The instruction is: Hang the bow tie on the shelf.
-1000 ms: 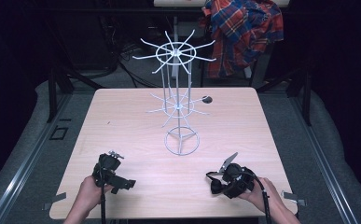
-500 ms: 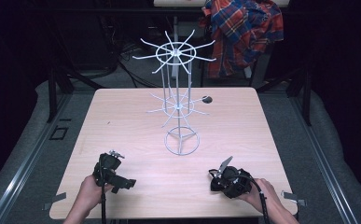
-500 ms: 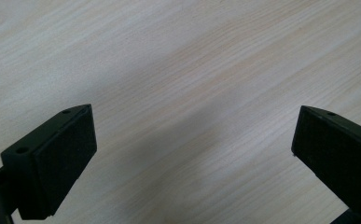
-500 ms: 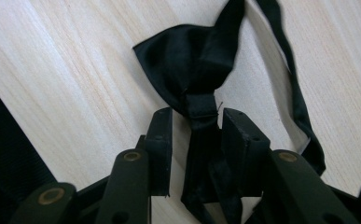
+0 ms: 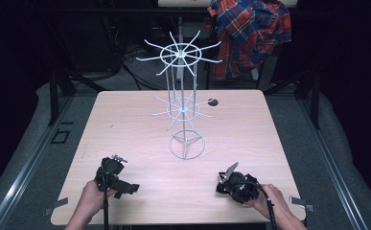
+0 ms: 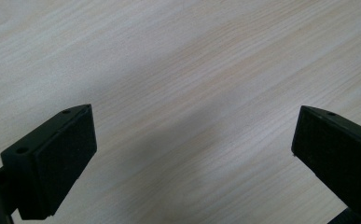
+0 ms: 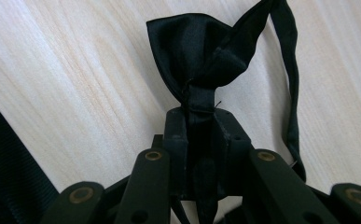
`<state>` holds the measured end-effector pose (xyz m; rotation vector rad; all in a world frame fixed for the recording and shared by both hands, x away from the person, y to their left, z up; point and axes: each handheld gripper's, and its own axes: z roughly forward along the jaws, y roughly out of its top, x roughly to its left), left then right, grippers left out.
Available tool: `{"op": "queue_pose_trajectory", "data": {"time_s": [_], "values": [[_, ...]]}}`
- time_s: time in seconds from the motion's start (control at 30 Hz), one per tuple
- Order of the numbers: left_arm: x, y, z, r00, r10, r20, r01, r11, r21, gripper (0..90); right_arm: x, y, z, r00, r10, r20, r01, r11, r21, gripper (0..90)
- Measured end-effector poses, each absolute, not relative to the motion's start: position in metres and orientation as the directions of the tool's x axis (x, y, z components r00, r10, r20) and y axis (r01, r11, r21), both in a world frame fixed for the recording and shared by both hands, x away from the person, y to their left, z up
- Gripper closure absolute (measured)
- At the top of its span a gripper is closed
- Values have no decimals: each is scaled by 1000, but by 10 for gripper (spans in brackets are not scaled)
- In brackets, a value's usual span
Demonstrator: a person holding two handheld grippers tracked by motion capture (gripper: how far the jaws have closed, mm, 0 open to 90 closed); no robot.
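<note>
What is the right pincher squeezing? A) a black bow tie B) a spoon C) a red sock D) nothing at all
A: in the right gripper view, the right gripper has just closed its jaws on the knot of a black bow tie, whose strap loops over the table.

No text, label, brand, number or sign can be read anywhere: not on the bench [image 5: 140, 124], the wire rack [image 5: 183, 103] or the plaid shirt [image 5: 250, 33].
</note>
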<state>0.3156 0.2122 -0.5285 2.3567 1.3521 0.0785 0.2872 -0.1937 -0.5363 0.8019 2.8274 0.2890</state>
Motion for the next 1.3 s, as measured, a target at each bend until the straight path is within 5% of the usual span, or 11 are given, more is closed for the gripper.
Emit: {"op": "queue_pose_trajectory", "data": {"time_s": [1.3], "values": [[317, 213, -531, 510, 841, -178, 820, -414, 395, 0, 300, -202, -493, -753, 639, -155, 552, 742, 380, 765]]}}
